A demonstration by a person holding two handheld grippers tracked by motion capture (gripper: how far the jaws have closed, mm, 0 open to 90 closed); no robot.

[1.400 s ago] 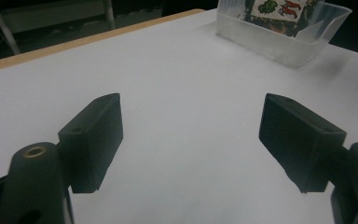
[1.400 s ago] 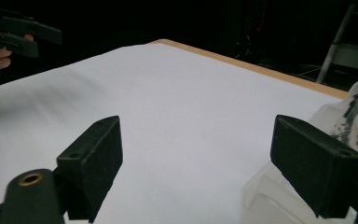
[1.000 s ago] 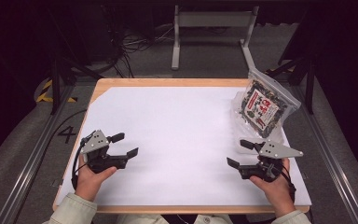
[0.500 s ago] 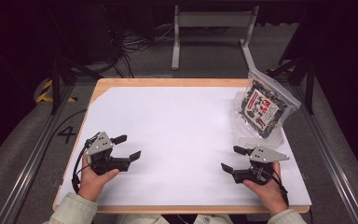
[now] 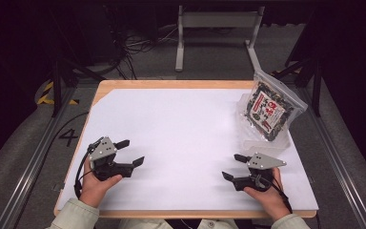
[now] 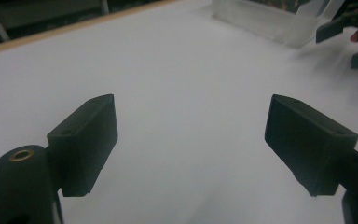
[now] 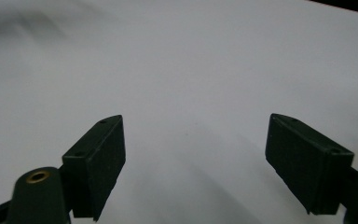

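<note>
A clear zip bag (image 5: 268, 111) with dark contents and a red and white label lies at the table's far right; its clear end (image 6: 265, 18) appears at the top of the left gripper view. My left gripper (image 5: 130, 152) rests low over the white table (image 5: 181, 133) at the front left, jaws wide apart, nothing between them (image 6: 191, 140). My right gripper (image 5: 234, 166) sits at the front right, open and empty (image 7: 196, 158), a short way in front of the bag. The left gripper view also catches the right gripper's jaws (image 6: 354, 37) at its upper right.
The white sheet is framed by a wooden table edge (image 5: 171, 84). A metal stand (image 5: 214, 33) and cables (image 5: 138, 43) sit on the floor beyond the table. Rails run along both sides of the table.
Both hands have drawn back toward the table's front edge. The right gripper has also shifted a little to the left. Both stay open.
</note>
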